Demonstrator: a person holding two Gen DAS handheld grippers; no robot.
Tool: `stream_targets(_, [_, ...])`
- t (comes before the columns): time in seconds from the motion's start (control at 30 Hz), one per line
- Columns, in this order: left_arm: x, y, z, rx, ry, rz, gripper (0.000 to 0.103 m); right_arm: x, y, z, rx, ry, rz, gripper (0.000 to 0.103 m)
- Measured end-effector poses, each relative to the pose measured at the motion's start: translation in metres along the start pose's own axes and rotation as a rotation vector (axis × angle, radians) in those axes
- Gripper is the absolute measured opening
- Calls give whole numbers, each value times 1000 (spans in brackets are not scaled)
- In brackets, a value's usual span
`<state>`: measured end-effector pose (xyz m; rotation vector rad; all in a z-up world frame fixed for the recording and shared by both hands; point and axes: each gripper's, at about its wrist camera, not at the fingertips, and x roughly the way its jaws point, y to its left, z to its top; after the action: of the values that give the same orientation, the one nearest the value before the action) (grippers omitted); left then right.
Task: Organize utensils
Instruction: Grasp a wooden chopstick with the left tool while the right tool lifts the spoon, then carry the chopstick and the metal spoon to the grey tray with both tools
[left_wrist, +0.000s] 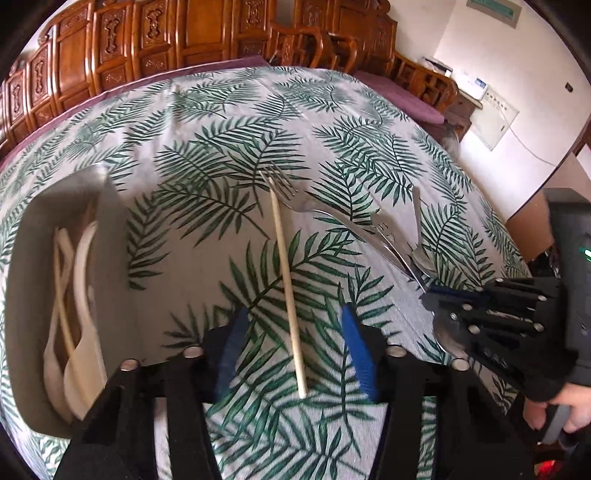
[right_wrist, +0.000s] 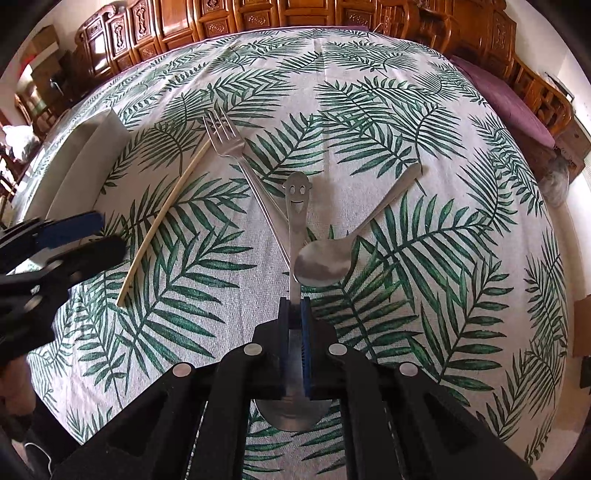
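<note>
The right gripper (right_wrist: 295, 314) was clenched on the neck of a smiley-handled spoon (right_wrist: 295, 206), its blue-padded fingers (right_wrist: 306, 332) pressed flat against the metal; the bowl of that spoon showed below the fingers, toward the camera, and the handle with its cut-out face pointed away over the desk (right_wrist: 424, 155), which was covered with a palm-leaf cloth. A second, plain spoon (right_wrist: 325, 264) lay bowl-up just beside the held one, its bowl touching or overlapping the smiley handle and its own handle running off to the upper right. A fork (right_wrist: 225, 140) lay with its tines away from the camera, its handle slanting down behind the smiley handle. To the left of the fork a single wooden chopstick (left_wrist: 286, 280) lay on the cloth, its far tip touching or just beside the fork's tines. The left gripper (left_wrist: 291, 354) sat low over the cloth with its fingers released and spread, the near end of the chopstick lying between them without being touched. At the left edge of the desk stood a white tray (left_wrist: 33, 258) holding pale spoons (left_wrist: 83, 295) and another chopstick.
</note>
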<state>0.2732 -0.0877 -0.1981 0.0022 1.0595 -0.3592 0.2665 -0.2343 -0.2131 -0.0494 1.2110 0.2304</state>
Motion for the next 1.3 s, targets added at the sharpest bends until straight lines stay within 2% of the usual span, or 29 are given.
stream_targets(0.17, [26, -3, 12, 4, 43, 29, 27, -3, -1, -1, -10, -11, 15, 7])
stream_targets(0.43, [38, 0, 24, 12, 41, 38, 17, -4, -5, -6, -10, -11, 29, 7])
stream_targets(0.53, [40, 2, 26, 19, 41, 66, 5, -4, -6, -8, -3, -10, 39, 7])
stream_targets(0.6, [39, 6, 26, 7, 43, 51, 5, -4, -7, -8, -1, -9, 43, 7])
stream_targets(0.67, [38, 9, 25, 11, 43, 84, 4, -4, -6, -8, 0, -11, 47, 7])
stream_targets(0.83, [25, 24, 25, -28, 14, 88, 4, -8, -2, -8, -4, -24, 51, 7])
stream_targets(0.97, [1, 34, 27, -62, -33, 81, 4, -14, 0, -5, -6, -40, 57, 7])
stream_targets(1.3, [-57, 47, 25, -67, -138, 71, 4, -41, 17, 12, -34, -97, 70, 7])
